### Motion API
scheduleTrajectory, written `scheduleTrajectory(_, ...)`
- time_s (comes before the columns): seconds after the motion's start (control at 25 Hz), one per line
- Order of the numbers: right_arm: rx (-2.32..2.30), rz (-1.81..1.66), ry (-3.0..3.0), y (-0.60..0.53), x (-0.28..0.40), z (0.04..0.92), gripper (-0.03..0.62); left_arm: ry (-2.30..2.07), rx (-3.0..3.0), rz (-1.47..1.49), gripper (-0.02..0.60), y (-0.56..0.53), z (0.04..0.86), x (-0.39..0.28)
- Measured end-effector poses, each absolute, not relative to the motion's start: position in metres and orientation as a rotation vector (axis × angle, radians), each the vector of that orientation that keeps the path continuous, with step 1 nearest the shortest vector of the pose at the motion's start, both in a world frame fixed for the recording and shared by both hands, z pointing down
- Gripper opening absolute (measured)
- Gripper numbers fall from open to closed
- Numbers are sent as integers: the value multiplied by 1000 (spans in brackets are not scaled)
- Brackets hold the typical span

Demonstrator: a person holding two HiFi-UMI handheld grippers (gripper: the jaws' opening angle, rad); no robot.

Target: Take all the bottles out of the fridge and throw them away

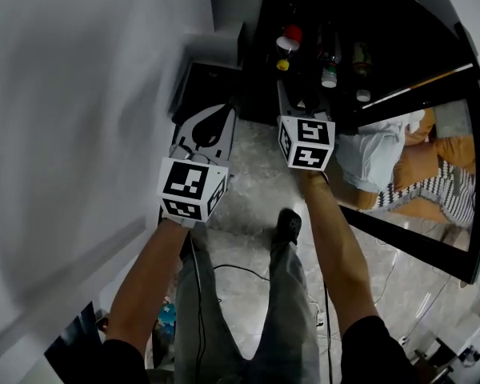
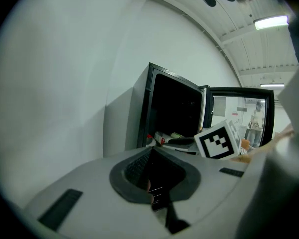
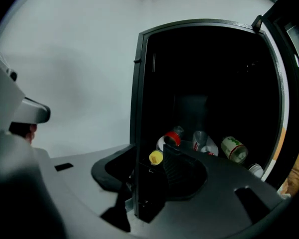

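The head view looks steeply down past the person's arms onto the floor [image 1: 256, 190] and the open fridge [image 1: 384, 22] ahead. The left gripper view faces about level at the fridge [image 2: 174, 108] from farther back, catching the other gripper's marker cube [image 2: 219, 139]. The right gripper view sits close, facing into the fridge [image 3: 209, 73]. All three views share the bottles [image 1: 330, 74] inside.
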State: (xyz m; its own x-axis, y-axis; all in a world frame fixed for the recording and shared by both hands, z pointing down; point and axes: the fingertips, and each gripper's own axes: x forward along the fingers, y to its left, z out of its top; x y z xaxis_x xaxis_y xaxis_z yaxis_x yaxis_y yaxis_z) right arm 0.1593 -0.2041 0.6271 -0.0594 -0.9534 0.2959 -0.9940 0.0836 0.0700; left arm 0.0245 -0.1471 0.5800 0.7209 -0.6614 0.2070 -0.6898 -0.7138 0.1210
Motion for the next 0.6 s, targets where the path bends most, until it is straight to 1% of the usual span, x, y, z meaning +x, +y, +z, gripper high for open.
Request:
scheduleTrajectory(0.16,2022,244,-1984,-235,161,648,210,-1039,2757,236,5,-158,586,17)
scheduleTrajectory(0.32,2072,293,-1885,-258,166,671,215,-1007,2759,253,5,-170,598,9)
scheduleTrajectory(0.6,2122,238,-1750,-278,174,682,213,-982,2739,263,5,-184,612,-9)
